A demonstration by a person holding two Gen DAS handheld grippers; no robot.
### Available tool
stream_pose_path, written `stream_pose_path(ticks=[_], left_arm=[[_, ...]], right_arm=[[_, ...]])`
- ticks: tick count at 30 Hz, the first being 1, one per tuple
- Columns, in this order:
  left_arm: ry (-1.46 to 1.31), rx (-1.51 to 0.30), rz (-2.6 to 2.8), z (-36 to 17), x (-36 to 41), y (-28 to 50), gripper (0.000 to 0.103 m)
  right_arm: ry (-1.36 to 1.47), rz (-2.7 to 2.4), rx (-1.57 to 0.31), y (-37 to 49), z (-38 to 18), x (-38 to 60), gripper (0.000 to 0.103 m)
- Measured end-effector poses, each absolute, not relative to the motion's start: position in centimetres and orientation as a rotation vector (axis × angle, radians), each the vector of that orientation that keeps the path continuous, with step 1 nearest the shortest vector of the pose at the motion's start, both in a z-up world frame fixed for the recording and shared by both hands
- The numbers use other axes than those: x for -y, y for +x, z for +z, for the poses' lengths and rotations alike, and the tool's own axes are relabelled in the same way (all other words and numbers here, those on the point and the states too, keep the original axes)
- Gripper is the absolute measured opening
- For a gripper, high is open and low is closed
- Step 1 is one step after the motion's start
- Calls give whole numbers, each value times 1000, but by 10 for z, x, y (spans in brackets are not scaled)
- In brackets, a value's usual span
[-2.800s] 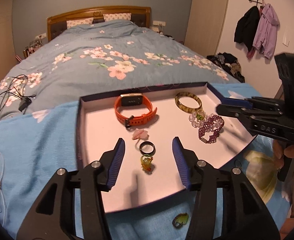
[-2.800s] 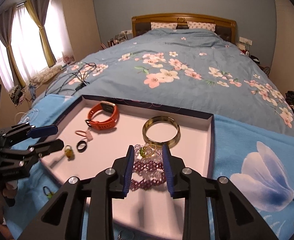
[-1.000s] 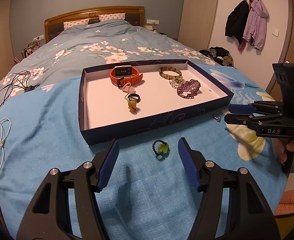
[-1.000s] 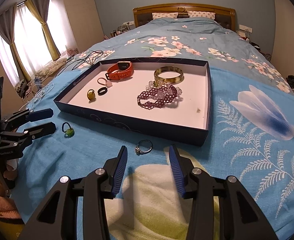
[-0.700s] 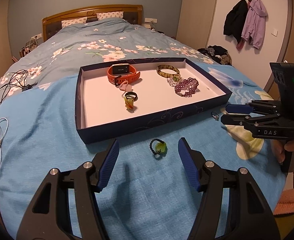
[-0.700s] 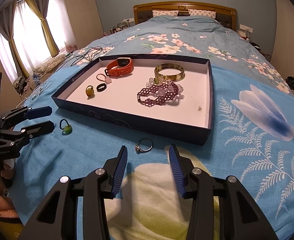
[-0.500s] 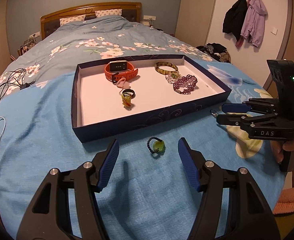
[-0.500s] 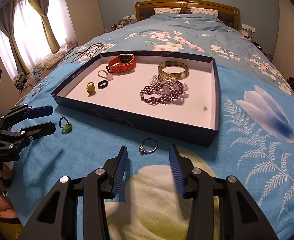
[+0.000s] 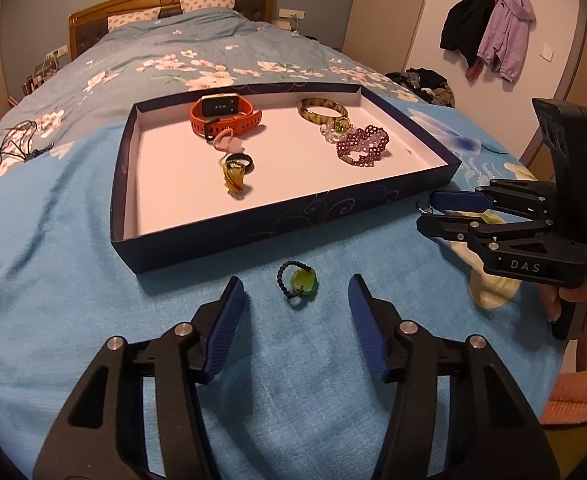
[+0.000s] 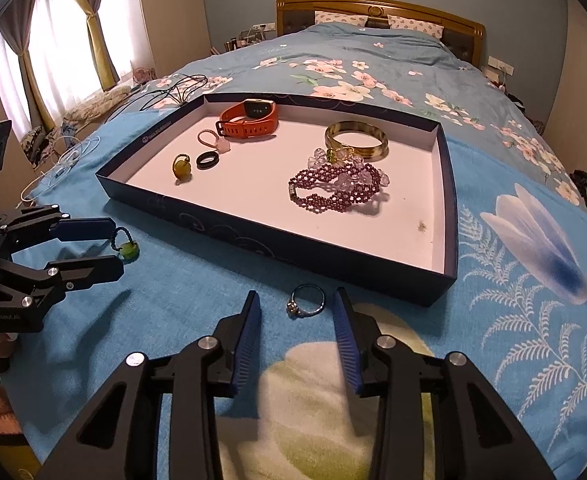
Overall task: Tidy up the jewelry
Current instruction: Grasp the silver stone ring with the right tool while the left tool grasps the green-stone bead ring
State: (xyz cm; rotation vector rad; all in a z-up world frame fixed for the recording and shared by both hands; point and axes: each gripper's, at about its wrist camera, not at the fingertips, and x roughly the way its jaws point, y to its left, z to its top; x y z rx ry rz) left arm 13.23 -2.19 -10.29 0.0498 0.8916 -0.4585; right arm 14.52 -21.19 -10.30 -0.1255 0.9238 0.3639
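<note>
**Jewelry tray on bed, two rings outside it**

Tray point(image 9: 277, 228): dark blue, shallow, pale inside, on the blue blanket point(image 9: 53, 280). Holds an orange watch point(image 9: 223, 114), a pink ring point(image 9: 223, 141), a black ring point(image 9: 240, 161), a yellow-stone ring point(image 9: 234, 180), a horn-coloured bangle point(image 9: 322, 108), a clear bead bracelet point(image 9: 331, 127) and a purple bead bracelet point(image 9: 360, 146).

Green-stone ring point(image 9: 298, 282): on the blanket just in front of the tray, between the released jaws of the left gripper point(image 9: 296, 300).

Silver ring point(image 10: 306, 301): on the blanket near the tray's front wall, between the released jaws of the right gripper point(image 10: 297, 312)
</note>
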Motion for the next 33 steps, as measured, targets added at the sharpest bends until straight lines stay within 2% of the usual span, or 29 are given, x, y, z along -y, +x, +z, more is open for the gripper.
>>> stream_pose_path(ticks=[2,8,12,22,23,26,33], left_arm=[[42,-896,-460,-104,21,133,50],[52,-903,-470,-105,25,135,45],[65,-904,-478,-105,28,136,36],[53,-906,-484,-106,27,137,24],[54,-906,-486,-106,27,137,20],[57,-905,-493,-106,27,136,12],[66,-902,-493,-106,30,134,13]], right_arm=[[-129,363,-922,145,-103,211,24],[-125,366,-921,145,-103,212,14],[-121,374,-921,145,-103,212,7],[-112,375,-915,143,-101,213,6],[-108,376,-912,142,-101,213,2],[-97,384,-909,140,-99,215,3],[-78,388,-899,137,-96,220,3]])
